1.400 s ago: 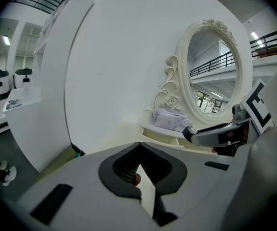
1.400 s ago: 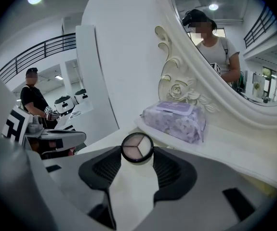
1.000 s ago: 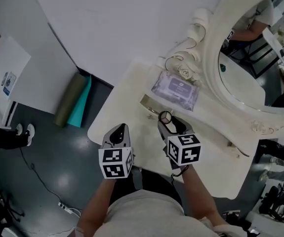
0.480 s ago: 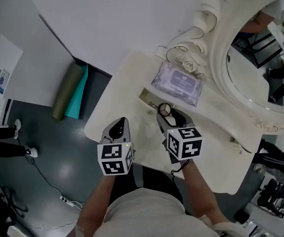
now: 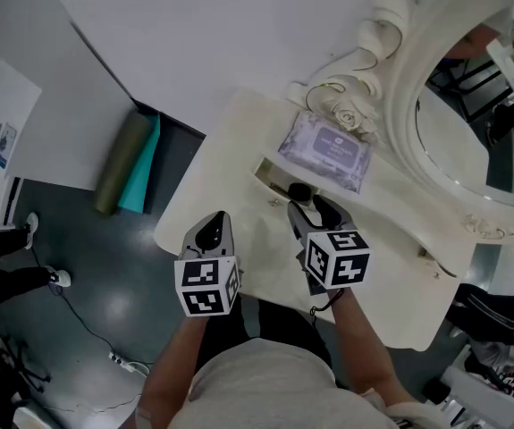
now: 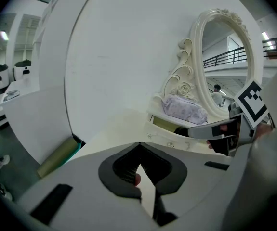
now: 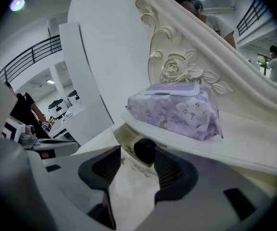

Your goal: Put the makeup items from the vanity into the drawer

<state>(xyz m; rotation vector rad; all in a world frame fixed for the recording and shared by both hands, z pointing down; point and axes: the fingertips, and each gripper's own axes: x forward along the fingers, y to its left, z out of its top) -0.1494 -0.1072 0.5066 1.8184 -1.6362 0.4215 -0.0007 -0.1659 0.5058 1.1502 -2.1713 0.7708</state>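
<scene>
Gaping empty, the right gripper (image 7: 137, 160) faces a round black item (image 7: 144, 150) in the drawer (image 5: 270, 173). The left gripper (image 6: 138, 147) sits closed, empty.

**Both tongs held forward, side by side, ahead of the torso.**
The left tongs (image 5: 213, 231) are held lower and nearer the body, with the jaws brought together at their tips and nothing gripped between them. The right tongs (image 5: 311, 209) are extended further forward and angled slightly toward the left, with the jaws set apart. Each marker cube (image 5: 207, 286) is turned upward toward the head. The left forearm (image 5: 172, 365) and the right forearm (image 5: 360, 342) are seen bare, converging slightly from the shoulders.
</scene>
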